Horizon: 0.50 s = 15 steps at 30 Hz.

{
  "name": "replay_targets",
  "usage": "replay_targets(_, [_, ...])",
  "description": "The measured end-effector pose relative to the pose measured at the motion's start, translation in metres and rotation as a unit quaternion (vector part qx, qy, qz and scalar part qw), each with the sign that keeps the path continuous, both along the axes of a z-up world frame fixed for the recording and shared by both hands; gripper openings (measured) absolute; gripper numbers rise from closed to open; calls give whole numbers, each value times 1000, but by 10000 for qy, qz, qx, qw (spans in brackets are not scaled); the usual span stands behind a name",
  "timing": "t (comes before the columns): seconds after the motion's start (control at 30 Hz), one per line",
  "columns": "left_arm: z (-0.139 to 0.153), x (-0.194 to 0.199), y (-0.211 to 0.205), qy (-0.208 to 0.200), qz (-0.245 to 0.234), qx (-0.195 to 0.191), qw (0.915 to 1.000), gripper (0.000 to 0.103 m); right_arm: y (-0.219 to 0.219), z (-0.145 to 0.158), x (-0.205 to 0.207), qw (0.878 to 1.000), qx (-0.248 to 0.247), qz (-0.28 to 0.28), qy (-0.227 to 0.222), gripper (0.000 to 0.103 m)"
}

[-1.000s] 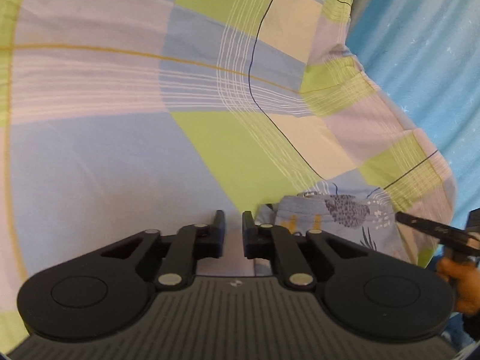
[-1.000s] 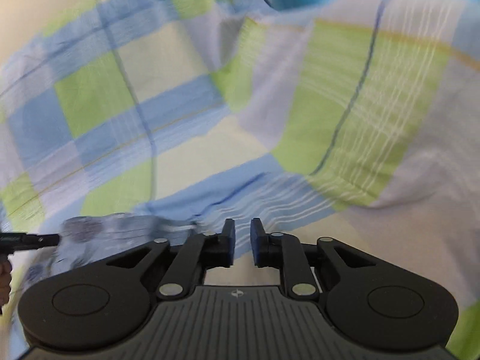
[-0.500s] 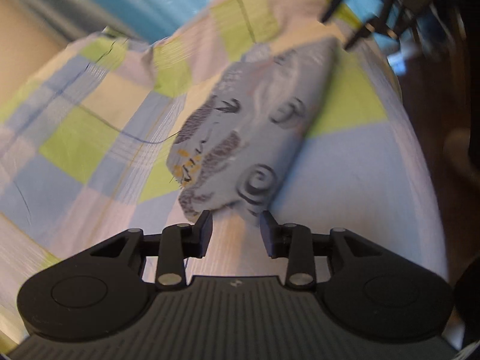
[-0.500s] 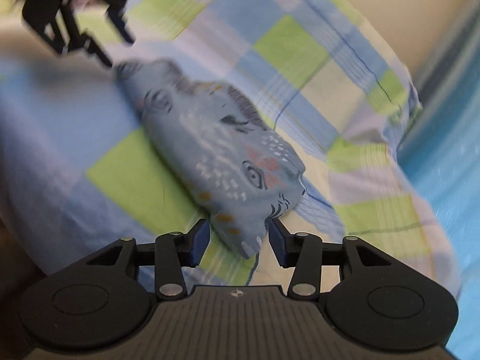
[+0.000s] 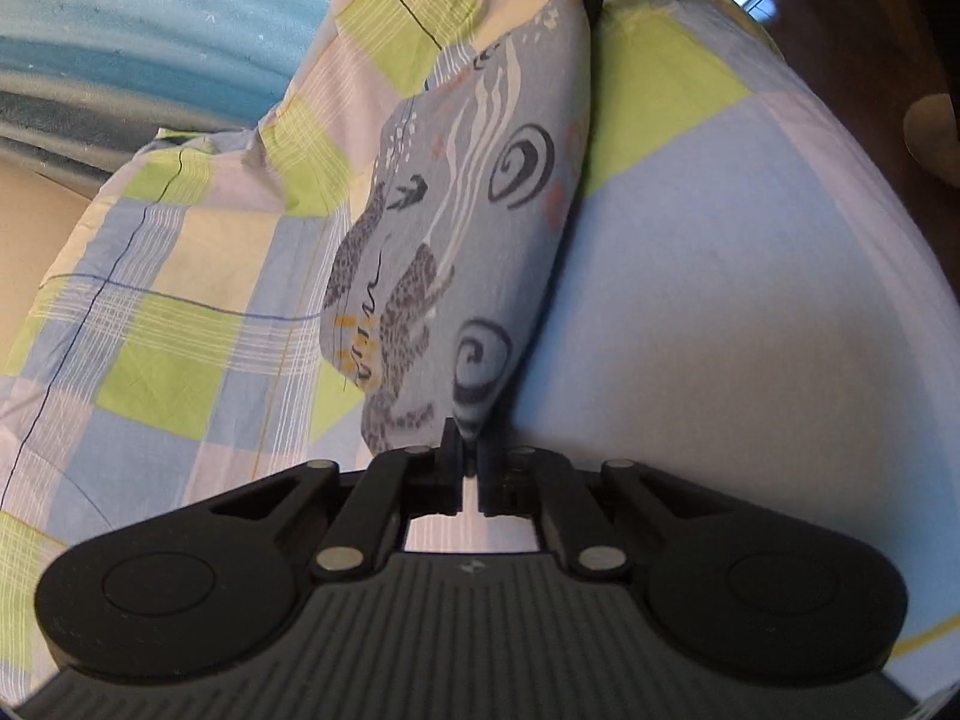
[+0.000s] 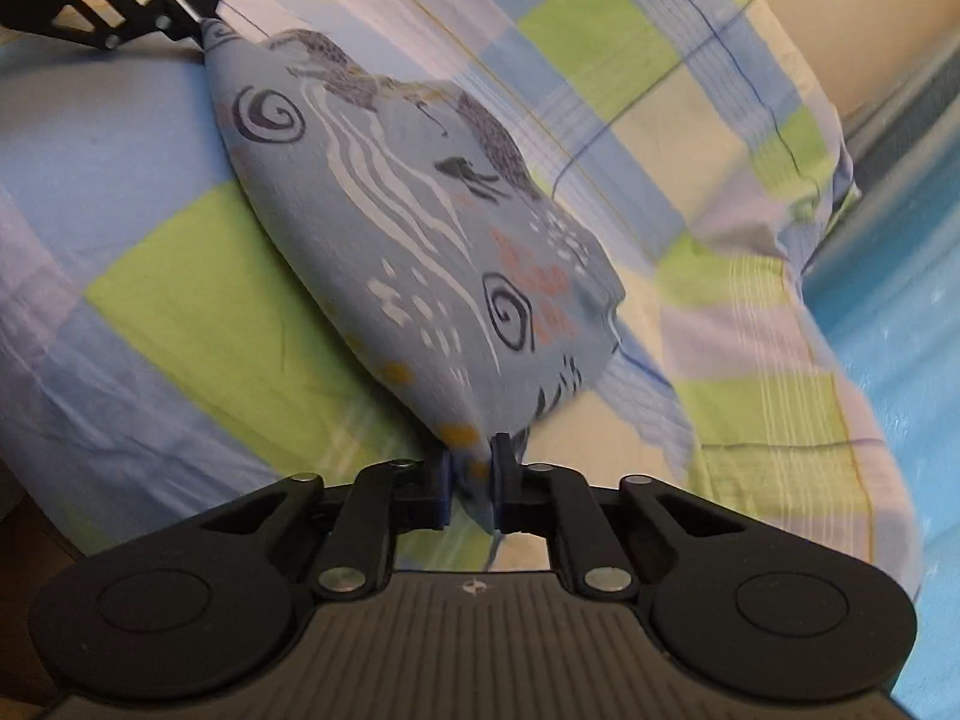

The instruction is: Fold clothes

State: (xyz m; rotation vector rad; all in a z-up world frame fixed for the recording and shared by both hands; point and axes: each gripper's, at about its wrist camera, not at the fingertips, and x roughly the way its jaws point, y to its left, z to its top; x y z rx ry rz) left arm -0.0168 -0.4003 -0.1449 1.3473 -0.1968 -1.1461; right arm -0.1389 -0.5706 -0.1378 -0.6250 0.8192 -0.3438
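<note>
A: What does the left gripper (image 5: 470,461) hold?

B: Its jaws pinch one end of the printed blue garment (image 5: 462,228), stretching ahead over the checked bedsheet (image 5: 180,324).

A: And the right gripper (image 6: 470,468)?

B: Clamped on the opposite end. Ahead of it, the garment (image 6: 420,222) runs to the left gripper (image 6: 180,18), probably sagging slightly between them.

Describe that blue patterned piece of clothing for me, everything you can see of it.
The patterned garment is soft, thin grey-blue cloth printed with dark spirals, white wavy stripes, speckled shapes and small orange and pink marks. It looks folded into a long, narrow band, stretched between two corners. The left gripper pinches one corner and the right gripper the opposite one. Its body sags onto the checked bedsheet beneath.
</note>
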Motion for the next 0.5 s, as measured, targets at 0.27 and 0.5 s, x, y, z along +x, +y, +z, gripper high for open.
replay_targets(0.27, [17, -1, 21, 166, 148, -73, 9997, 6, 21, -5, -16, 9981, -604, -21, 91, 41])
replay_targets(0.5, [23, -32, 4, 198, -561, -192, 9980, 27, 55, -7, -5, 9920, -995, 779, -40, 45])
